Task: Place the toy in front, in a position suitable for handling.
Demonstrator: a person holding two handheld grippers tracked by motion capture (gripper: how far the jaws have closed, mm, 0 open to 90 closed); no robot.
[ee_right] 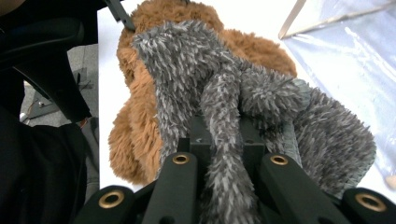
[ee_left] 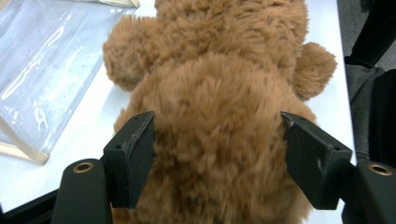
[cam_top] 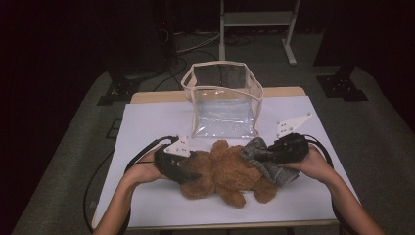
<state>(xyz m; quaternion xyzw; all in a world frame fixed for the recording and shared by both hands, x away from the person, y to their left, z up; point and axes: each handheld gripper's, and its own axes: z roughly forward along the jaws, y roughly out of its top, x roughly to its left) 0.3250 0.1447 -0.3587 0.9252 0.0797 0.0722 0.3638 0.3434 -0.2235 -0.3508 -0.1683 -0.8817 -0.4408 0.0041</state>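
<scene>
A brown teddy bear [cam_top: 225,174] lies on the white-covered table [cam_top: 147,122] near its front edge. My left gripper [cam_top: 193,174] comes in from the left, its two jaws closed on the bear's plush body [ee_left: 219,93], fur bulging between the pads. A grey fuzzy piece of fabric [cam_top: 254,149] drapes over the bear's right side. My right gripper [cam_top: 262,156] is shut on a bunched fold of that grey fabric [ee_right: 224,84], lifting it slightly off the brown bear [ee_right: 135,121]. In the right gripper view its jaws [ee_right: 226,140] pinch the fold tightly.
A clear plastic bag with beige trim [cam_top: 222,98] stands open-topped behind the bear at the table's middle; its wall shows in the left gripper view [ee_left: 42,70] and the right gripper view [ee_right: 345,46]. Cables trail from both grippers. A dark floor surrounds the table.
</scene>
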